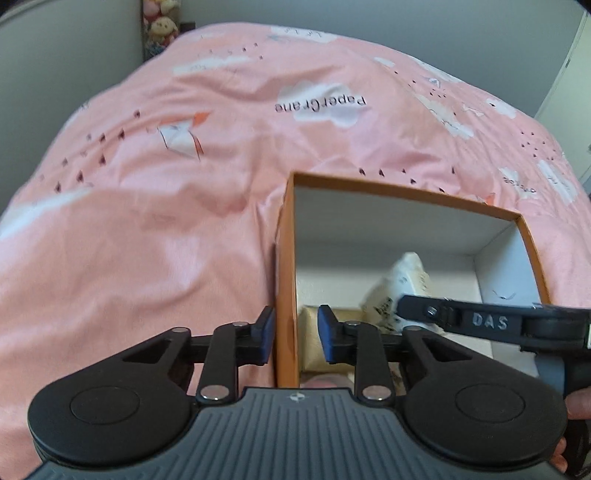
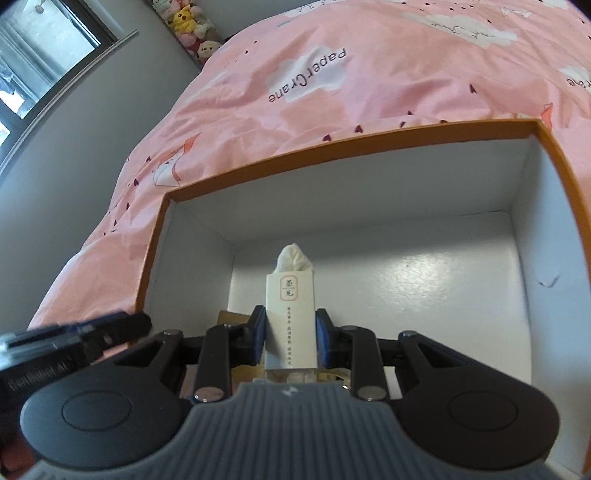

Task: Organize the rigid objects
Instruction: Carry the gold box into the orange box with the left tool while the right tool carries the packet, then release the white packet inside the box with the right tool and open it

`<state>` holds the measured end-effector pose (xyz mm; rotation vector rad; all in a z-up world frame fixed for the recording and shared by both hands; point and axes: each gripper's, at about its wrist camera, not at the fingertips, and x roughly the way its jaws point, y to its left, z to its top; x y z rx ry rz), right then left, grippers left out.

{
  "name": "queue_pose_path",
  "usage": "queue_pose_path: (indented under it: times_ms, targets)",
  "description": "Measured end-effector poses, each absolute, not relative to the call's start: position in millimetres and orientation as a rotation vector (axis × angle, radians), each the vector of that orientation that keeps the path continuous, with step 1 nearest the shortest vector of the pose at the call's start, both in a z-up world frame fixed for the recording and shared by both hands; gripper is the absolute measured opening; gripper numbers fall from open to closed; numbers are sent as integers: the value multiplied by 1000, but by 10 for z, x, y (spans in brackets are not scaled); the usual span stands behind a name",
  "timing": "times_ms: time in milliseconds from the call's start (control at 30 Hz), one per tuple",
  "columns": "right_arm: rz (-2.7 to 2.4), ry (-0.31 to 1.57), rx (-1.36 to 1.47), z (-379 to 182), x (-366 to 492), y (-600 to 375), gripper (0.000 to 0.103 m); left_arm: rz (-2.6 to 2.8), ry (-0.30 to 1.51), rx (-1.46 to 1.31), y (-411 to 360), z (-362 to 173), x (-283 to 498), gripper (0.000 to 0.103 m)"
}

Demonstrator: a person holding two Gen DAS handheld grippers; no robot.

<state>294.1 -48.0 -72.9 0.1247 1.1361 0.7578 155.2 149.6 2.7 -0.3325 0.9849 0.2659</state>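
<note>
An orange box with a white inside (image 1: 286, 258) sits on the pink bed; it also shows in the right wrist view (image 2: 406, 127). My left gripper (image 1: 295, 336) straddles the box's left wall, one finger outside and one inside, jaws a little apart from the wall. My right gripper (image 2: 290, 339) is shut on a white tissue pack (image 2: 290, 317) with a tissue sticking out, held inside the box above its floor. The pack (image 1: 402, 280) and the right gripper (image 1: 417, 306) also show in the left wrist view. A beige item (image 1: 314, 343) lies in the box below.
The pink bedspread (image 1: 166, 221) with cloud prints covers the bed all around the box. Plush toys (image 2: 184, 22) sit at the far wall by a window (image 2: 33, 59). Grey walls border the bed.
</note>
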Motion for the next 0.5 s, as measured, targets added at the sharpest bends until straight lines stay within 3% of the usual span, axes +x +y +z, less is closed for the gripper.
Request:
queue_pose_path:
  times_ms: [200,500]
  targets:
    - [776,1181,159,-796,2912,-364,27,233,977,-403,1566,-44,1480,22]
    - [739,1189,238,-804,3127,-421,27,241,978,-421,1580,-52,1516,22]
